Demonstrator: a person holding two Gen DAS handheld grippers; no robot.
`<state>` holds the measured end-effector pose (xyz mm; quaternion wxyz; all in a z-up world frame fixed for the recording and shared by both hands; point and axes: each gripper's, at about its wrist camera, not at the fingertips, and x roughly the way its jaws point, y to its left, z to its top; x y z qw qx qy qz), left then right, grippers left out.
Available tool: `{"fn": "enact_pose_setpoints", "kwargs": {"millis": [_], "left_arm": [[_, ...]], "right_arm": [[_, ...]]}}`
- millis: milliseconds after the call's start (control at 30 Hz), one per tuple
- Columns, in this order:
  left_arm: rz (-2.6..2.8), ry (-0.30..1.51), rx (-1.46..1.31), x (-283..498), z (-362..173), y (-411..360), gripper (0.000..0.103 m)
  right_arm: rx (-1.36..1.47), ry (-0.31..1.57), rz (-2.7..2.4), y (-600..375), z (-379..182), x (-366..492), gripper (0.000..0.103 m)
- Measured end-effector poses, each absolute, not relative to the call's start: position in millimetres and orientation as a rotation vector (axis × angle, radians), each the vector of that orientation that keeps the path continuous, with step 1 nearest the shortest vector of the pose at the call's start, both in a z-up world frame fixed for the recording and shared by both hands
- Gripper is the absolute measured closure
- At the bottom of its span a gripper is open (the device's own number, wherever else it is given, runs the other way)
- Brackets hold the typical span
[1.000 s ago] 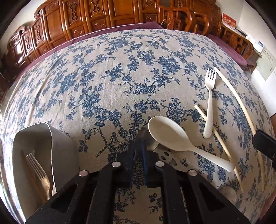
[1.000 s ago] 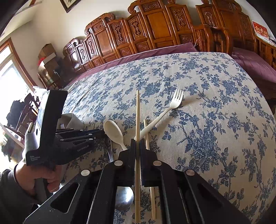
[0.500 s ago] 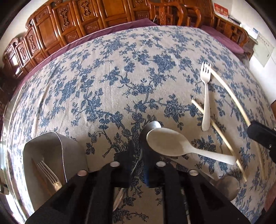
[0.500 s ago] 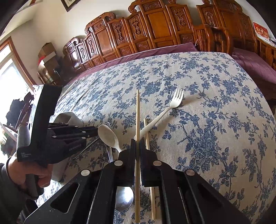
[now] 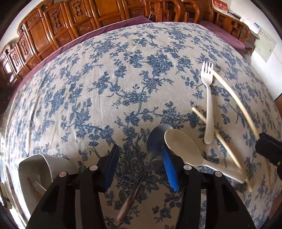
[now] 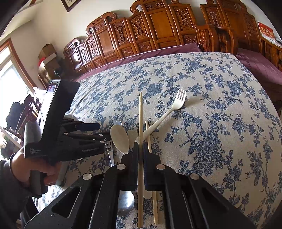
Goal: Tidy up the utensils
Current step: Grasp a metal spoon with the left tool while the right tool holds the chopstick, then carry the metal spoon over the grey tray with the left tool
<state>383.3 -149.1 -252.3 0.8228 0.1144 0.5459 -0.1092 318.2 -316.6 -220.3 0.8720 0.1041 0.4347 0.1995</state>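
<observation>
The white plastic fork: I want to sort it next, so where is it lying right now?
In the right wrist view the white fork lies on the flowered tablecloth, tines pointing away, its handle crossing the loose chopstick, just right of the chopstick in the right claw.

— What does the room hold around the table (image 6: 220,98)?

— The table wears a cream cloth printed with blue flowers, laid over a plum undercloth (image 6: 158,52). Carved wooden chairs (image 6: 123,38) stand in a row along its far edge, their backs against a pale wall (image 6: 58,26).

— And the light?

— Daylight comes from a window with a wooden frame (image 6: 10,67), left of the chair row. Cardboard boxes (image 6: 46,56) are stacked between that window and the chairs. A framed picture (image 6: 69,4) hangs above them.
</observation>
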Motion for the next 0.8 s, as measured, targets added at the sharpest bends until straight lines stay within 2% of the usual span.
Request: {"fn": "enact_pose_setpoints", "kwargs": {"millis": [433, 500, 533, 800], "left_arm": [[-0.273, 1.148, 0.246, 392, -256, -164, 0.054], [-0.294, 1.151, 0.225, 392, -256, -162, 0.065], [-0.305, 1.152, 0.215, 392, -255, -162, 0.075], [-0.291, 1.105, 0.218, 374, -241, -154, 0.076]], "right_arm": [[0.213, 0.911, 0.415, -317, -220, 319, 0.097], [0.212, 0.912, 0.416, -317, -220, 319, 0.097], [0.212, 0.913, 0.415, -317, -221, 318, 0.097], [0.198, 0.908, 0.416, -313, -217, 317, 0.097]]}}
